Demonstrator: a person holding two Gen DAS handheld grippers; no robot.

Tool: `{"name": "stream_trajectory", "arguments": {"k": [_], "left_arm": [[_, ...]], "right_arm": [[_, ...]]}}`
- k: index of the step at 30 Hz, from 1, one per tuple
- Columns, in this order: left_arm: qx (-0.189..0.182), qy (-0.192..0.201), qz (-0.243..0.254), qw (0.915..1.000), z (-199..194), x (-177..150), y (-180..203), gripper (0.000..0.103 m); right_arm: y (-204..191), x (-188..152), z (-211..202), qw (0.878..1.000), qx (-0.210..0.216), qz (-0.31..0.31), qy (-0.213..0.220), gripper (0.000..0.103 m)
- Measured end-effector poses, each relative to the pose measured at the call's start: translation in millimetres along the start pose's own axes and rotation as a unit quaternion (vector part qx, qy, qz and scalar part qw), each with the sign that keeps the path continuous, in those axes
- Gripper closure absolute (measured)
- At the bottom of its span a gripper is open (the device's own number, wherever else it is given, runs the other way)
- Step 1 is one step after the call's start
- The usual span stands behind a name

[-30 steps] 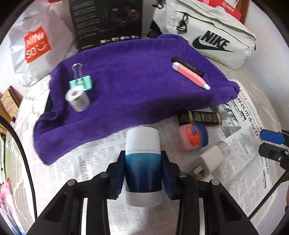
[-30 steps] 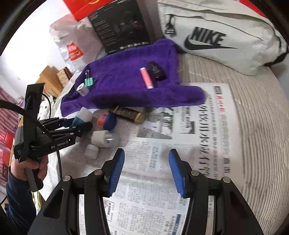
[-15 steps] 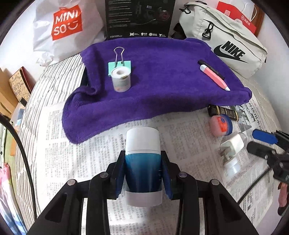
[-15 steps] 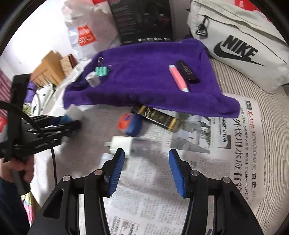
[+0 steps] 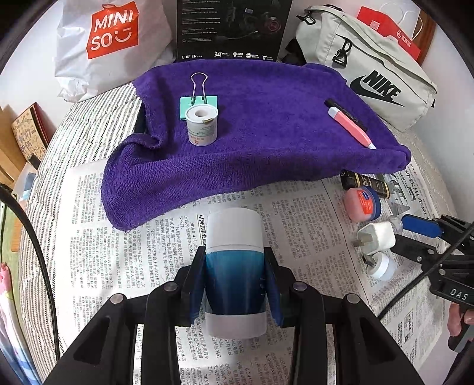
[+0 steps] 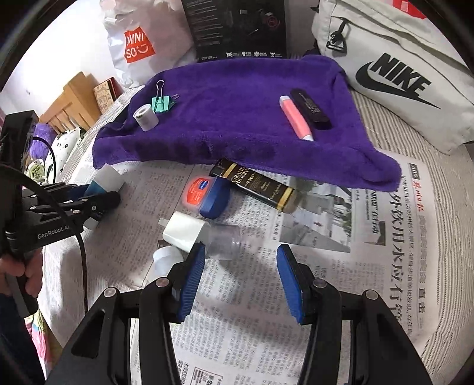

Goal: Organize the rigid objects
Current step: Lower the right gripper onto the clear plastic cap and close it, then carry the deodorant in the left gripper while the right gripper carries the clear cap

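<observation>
My left gripper (image 5: 234, 284) is shut on a blue and white stick container (image 5: 233, 251), held above the newspaper just in front of the purple towel (image 5: 266, 142). On the towel lie a white tape roll (image 5: 201, 123), a green binder clip (image 5: 198, 102), a pink pen (image 5: 351, 126) and a black stick (image 6: 309, 109). My right gripper (image 6: 240, 275) is open and empty, low over the newspaper beside a white charger plug (image 6: 185, 230) and a clear small bottle (image 6: 225, 237). A red and blue Vaseline tin (image 6: 207, 194) and a black and gold tube (image 6: 257, 185) lie near the towel's front edge.
A white Miniso bag (image 5: 109, 38), a black Edifier box (image 5: 231, 28) and a grey Nike bag (image 5: 370, 71) stand behind the towel. Newspaper (image 6: 326, 296) covers the striped bed. A small white cap (image 6: 166, 256) lies by the charger.
My left gripper has carried the container left and back, now centred before the towel. My right gripper has moved forward and left towards the charger and clear bottle.
</observation>
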State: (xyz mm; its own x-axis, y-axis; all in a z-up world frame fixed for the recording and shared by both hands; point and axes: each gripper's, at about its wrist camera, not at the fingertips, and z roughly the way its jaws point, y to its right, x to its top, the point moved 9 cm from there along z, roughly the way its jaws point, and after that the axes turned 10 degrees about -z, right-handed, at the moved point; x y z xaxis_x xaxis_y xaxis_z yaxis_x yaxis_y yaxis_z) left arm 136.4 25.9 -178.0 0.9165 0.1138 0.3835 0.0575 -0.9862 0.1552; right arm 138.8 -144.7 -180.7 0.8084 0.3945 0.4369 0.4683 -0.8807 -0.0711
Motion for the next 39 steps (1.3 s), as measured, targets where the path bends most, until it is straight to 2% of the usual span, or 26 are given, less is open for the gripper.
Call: {"name": "stream_trajectory", "arguments": {"k": [5, 8, 9, 20, 39], "left_arm": [[0.001, 0.0, 0.001, 1.0, 0.8, -0.2, -1.1, 0.069], [0.001, 0.0, 0.0, 1.0, 1.1, -0.3, -1.2, 0.069], [0.001, 0.001, 0.001, 1.0, 1.3, -0.4, -1.2, 0.069], [-0.005, 0.003, -0.009, 0.9999, -5.6, 0.9, -3.0, 0.069], [-0.021, 0.019, -0.026, 0.9993, -25.6, 15.6, -13.7, 0.069]], "right_arm": [[-3.5, 4.0, 7.8, 1.0, 0.002, -0.003, 0.006, 0.055], [-4.6, 5.1, 8.8, 1.0, -0.008, -0.017, 0.012, 0.073], [-5.2, 4.7, 9.2, 1.0, -0.006, -0.02, 0.01, 0.085], [11.9, -2.0, -6.7, 1.0, 0.006, -0.009, 0.014, 0.085], [24.6, 8.2, -27.7, 0.999, 0.028, 0.006, 0.039, 0.085]]}}
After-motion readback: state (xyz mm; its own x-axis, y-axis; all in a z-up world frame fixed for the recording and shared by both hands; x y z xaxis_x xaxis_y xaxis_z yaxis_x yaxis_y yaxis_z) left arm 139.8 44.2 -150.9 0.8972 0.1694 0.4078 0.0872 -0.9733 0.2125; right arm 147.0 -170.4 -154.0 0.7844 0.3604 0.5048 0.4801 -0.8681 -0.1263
